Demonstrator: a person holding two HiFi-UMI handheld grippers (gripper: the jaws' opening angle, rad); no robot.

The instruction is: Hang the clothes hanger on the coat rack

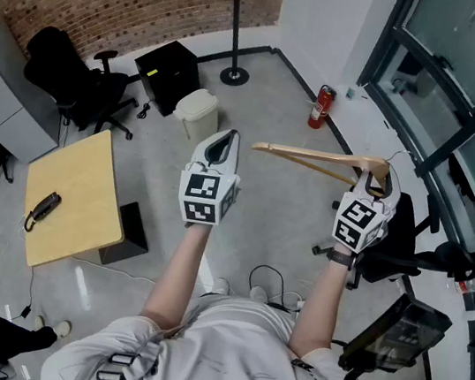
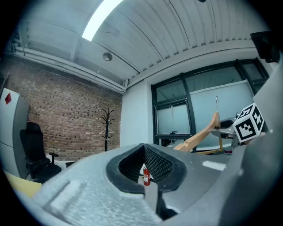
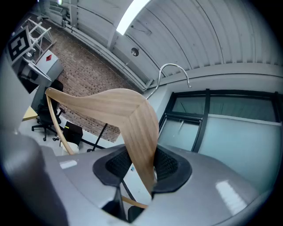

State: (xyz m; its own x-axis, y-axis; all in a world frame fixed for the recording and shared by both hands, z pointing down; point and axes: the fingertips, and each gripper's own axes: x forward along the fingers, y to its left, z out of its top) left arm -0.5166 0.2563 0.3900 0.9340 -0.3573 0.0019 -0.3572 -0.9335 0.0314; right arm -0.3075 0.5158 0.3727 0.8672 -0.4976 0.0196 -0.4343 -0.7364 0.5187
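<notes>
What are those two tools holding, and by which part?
The right tool grips the wooden clothes hanger by one of its two arms; the left tool holds nothing.

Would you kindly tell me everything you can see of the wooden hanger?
The hanger is light, smooth wood: two sloping arms meeting at a peak, a thin curved bar beneath, and a silver metal hook on top. It hangs roughly upright in the air, hook up, above the floor. The right gripper holds it, jaws shut on one arm below the peak; the other arm sticks out to the person's left. Nothing else touches it, and it is far from the coat rack.
</notes>
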